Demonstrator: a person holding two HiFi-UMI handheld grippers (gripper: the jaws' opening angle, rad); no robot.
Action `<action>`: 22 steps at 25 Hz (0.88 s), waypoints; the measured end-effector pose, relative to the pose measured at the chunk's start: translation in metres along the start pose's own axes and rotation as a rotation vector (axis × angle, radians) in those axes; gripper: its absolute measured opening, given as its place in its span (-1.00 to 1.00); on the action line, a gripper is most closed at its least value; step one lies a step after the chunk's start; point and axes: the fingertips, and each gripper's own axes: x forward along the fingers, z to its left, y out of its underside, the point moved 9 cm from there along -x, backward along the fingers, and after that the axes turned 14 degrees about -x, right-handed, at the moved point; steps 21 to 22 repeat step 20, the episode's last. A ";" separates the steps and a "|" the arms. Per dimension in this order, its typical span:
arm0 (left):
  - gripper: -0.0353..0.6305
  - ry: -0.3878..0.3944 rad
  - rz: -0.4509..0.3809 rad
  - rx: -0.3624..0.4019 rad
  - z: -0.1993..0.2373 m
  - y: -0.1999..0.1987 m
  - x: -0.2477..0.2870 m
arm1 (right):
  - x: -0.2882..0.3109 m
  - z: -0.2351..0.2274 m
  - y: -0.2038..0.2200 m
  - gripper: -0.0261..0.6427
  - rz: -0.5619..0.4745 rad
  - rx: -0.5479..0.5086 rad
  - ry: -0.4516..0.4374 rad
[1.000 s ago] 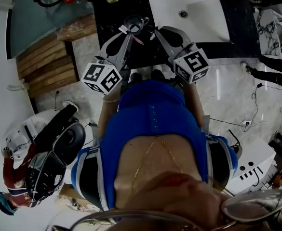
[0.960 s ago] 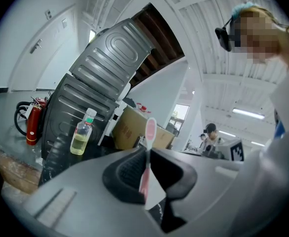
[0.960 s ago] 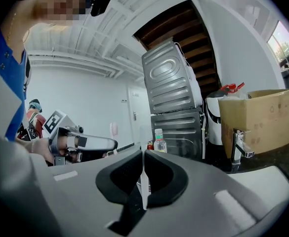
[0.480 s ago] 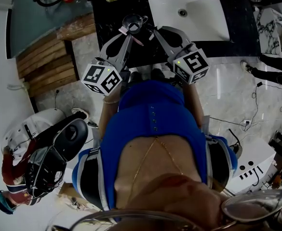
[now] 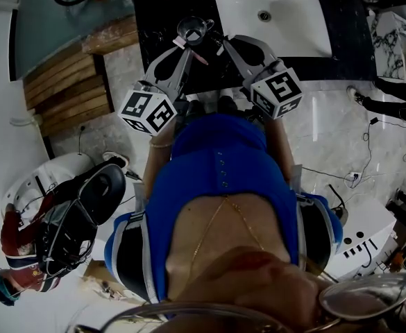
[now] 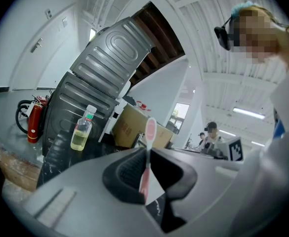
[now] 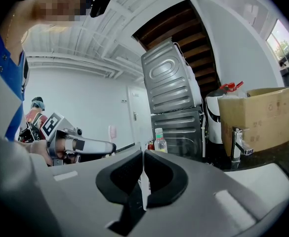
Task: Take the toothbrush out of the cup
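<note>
My left gripper (image 5: 187, 48) is shut on a pink toothbrush (image 5: 200, 57), which crosses its tips just in front of a clear cup (image 5: 192, 29) on the black counter (image 5: 154, 30). In the left gripper view the toothbrush (image 6: 149, 132) stands upright between the pads, head end up, and the cup is out of sight. My right gripper (image 5: 223, 48) hovers close on the right of the cup, and its jaws (image 7: 143, 174) are shut with nothing between them. The left gripper (image 7: 82, 145) also shows at the left of the right gripper view.
A white sink basin (image 5: 286, 19) with a tap (image 7: 239, 143) sits right of the cup. A bottle of yellow liquid (image 6: 82, 132) stands at the counter's back, and a red extinguisher (image 6: 32, 122) is beyond it. A cardboard box (image 7: 263, 115) is behind the tap. Wooden boards (image 5: 71, 82) lie left of the counter.
Both grippers and the toothbrush keep their places. A person at the lower left of the head view has shifted a little.
</note>
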 end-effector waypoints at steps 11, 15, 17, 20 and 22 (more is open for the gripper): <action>-0.81 0.006 0.013 0.001 0.000 0.002 0.004 | 0.001 0.000 0.002 -0.88 0.009 -0.001 -0.009; -0.81 0.008 0.014 -0.001 0.002 0.001 0.002 | 0.003 0.002 0.001 -0.88 0.011 -0.007 -0.009; -0.81 0.008 0.015 -0.002 0.003 0.001 0.002 | 0.004 0.001 0.001 -0.88 0.009 -0.009 -0.009; -0.81 0.009 0.014 -0.005 0.004 0.000 0.005 | 0.006 -0.001 0.002 -0.88 0.010 -0.011 -0.010; -0.81 0.009 0.014 -0.005 0.004 0.000 0.005 | 0.006 -0.001 0.002 -0.88 0.010 -0.011 -0.010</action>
